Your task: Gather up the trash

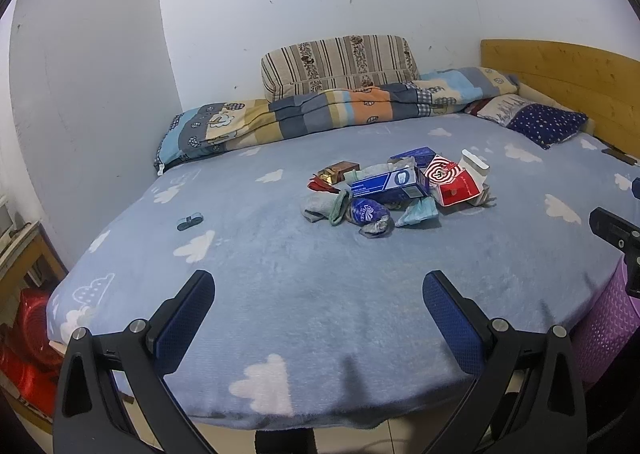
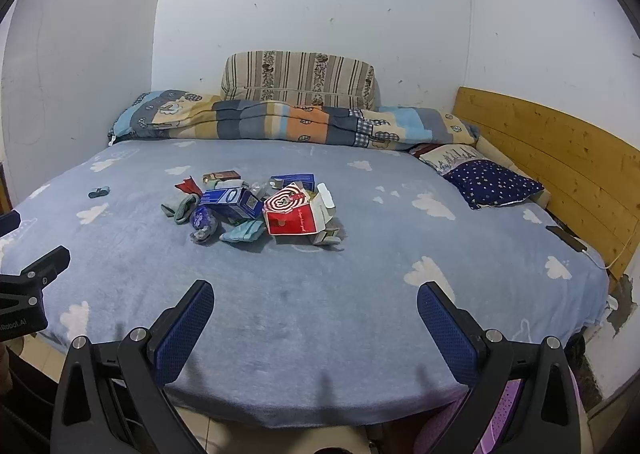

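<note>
A heap of trash lies mid-bed on the blue cloud-print blanket [image 1: 304,294]: a blue toothpaste box [image 1: 386,182], a red carton [image 1: 456,188] with a spiral flap, a white box [image 1: 476,164], a crumpled blue wrapper [image 1: 366,212], a brown pack [image 1: 340,168] and grey-green socks [image 1: 328,206]. The right wrist view shows the same toothpaste box [image 2: 230,200], red carton [image 2: 290,218] and wrapper [image 2: 202,220]. My left gripper [image 1: 318,288] hovers open over the bed's near edge, well short of the heap. My right gripper [image 2: 316,296] is open too, empty, and equally short of the heap.
A small dark clip [image 1: 190,221] lies on the blanket to the left. A folded quilt [image 1: 320,110], a striped cushion [image 1: 340,62] and a starry pillow [image 2: 490,182] line the far side. A wooden headboard [image 2: 560,146] stands right, a phone [image 2: 568,238] beside it. A purple basket [image 1: 604,328] sits by the bed's near corner.
</note>
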{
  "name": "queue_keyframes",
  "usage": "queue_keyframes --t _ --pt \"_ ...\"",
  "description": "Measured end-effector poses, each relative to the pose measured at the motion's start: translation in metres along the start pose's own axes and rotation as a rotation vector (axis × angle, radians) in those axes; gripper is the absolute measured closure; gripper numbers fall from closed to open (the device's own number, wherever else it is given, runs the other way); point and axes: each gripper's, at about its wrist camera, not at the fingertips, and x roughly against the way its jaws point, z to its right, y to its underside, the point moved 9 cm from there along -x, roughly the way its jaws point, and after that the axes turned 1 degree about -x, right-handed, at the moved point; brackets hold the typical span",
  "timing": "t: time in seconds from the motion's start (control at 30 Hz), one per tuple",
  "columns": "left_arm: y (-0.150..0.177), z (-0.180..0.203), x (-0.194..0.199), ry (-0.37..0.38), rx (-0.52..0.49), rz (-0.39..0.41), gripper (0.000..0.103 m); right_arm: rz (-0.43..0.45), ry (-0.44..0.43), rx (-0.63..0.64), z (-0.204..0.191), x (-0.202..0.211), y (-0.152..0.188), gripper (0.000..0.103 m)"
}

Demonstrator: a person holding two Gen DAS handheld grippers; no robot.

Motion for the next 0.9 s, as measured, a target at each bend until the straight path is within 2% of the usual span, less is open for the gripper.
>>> queue_keyframes --t 0.9 --pt "0.0016 0.0024 -0.0021 0.004 -0.001 -0.007 0.000 -0.007 -0.002 0.003 0.0016 0.0004 0.0019 0.001"
